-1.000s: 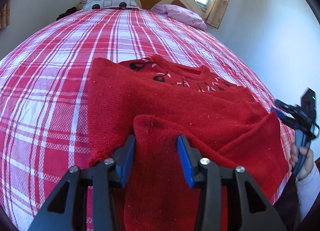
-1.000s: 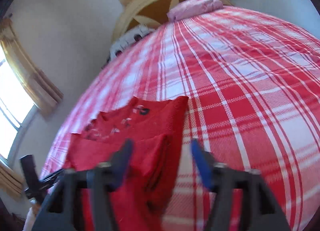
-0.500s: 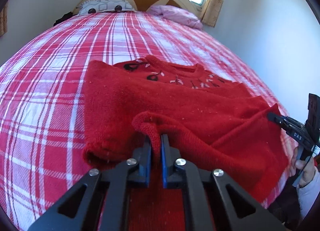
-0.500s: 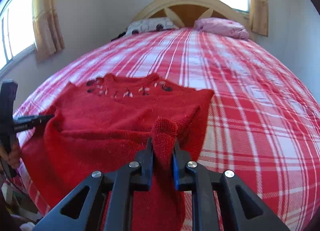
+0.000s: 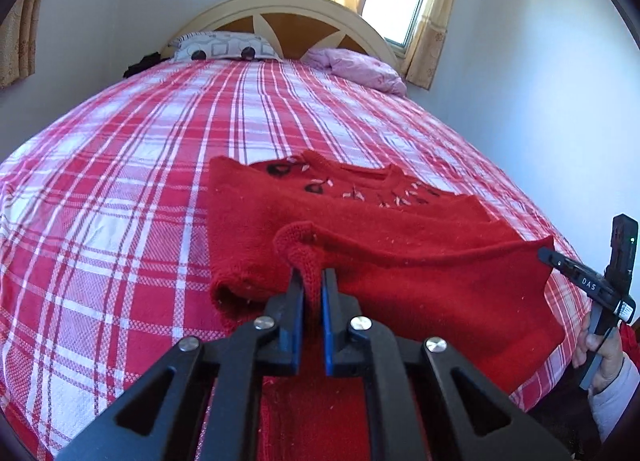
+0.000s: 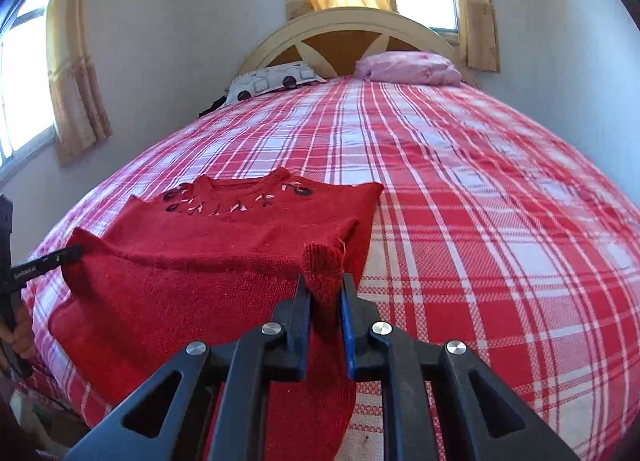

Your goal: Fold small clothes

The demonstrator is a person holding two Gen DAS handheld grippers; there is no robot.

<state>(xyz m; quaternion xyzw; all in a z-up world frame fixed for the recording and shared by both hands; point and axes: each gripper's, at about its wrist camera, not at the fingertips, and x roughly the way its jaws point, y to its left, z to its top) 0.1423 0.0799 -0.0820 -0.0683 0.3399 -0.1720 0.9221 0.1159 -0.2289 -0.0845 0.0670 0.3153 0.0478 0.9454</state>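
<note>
Left wrist: left gripper and right gripper, angled down, each pinch sweater hem.

Both claws, left and right, have clamped the sweater's hem, lifting it.

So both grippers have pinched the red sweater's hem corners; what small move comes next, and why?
Probably carry both corners forward toward the neckline. The left gripper and right gripper each clamp a bottom corner of the red sweater, the hem hangs raised between them, and the embroidered collar lies flat ahead.
</note>
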